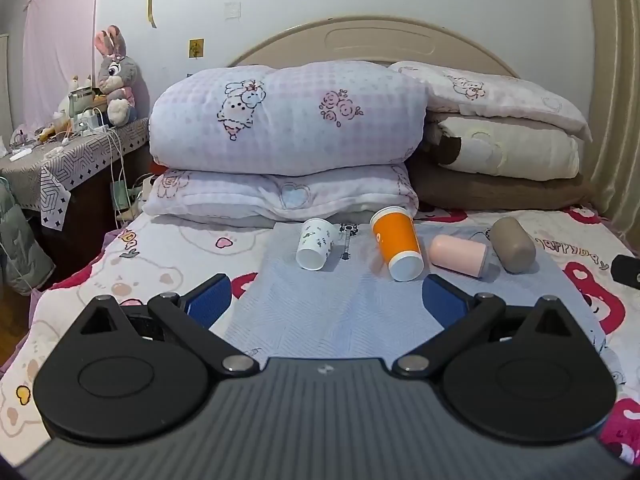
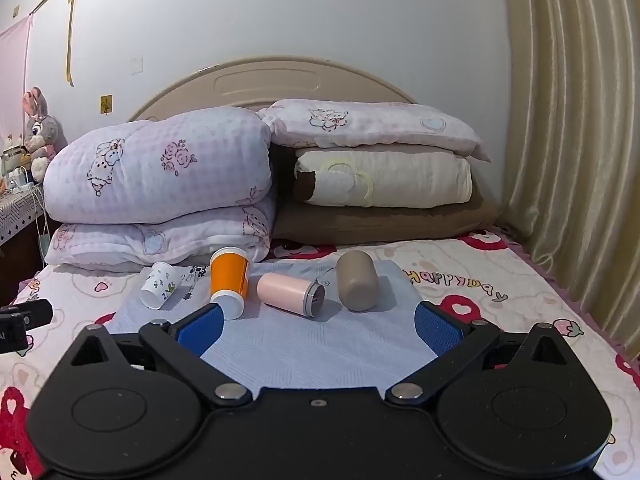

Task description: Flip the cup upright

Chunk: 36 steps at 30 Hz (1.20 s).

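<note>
Four cups lie tipped over in a row on a pale blue cloth (image 1: 320,312) spread over the bed (image 1: 120,272) — a small white printed paper cup (image 1: 316,243), an orange paper cup (image 1: 397,243), a pink tumbler (image 1: 459,256) and a taupe cup (image 1: 513,244). The left tool (image 1: 326,296) hovers short of the white and orange cups, its blue pads spread wide, holding nothing. The right tool (image 2: 318,324) likewise stands apart and empty — the pink tumbler (image 2: 290,293) and taupe cup (image 2: 356,286) lie just beyond it. Folded quilts (image 1: 280,120) are stacked behind.
</note>
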Each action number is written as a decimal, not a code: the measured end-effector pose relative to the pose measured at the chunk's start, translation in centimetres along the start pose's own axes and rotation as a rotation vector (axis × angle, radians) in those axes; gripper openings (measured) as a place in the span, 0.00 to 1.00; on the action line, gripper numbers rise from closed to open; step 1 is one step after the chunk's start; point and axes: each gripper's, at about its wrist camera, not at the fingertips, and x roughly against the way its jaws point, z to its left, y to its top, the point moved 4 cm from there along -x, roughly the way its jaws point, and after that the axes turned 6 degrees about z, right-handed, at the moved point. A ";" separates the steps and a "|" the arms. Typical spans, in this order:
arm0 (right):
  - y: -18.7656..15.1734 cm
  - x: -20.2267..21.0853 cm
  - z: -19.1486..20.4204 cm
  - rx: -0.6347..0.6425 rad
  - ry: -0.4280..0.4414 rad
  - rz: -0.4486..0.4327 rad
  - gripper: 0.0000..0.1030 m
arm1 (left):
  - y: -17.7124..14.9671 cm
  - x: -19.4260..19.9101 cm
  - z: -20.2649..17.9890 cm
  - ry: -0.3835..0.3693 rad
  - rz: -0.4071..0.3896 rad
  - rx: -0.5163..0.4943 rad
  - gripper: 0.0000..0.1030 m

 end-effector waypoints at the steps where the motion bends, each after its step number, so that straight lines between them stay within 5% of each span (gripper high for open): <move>1: 0.0 0.0 0.0 0.000 -0.001 -0.001 1.00 | 0.0 -0.1 0.0 0.000 0.001 0.001 1.00; 36: -0.4 -0.1 0.3 0.010 -0.005 0.011 1.00 | 0.2 0.3 1.1 0.001 -0.018 0.020 1.00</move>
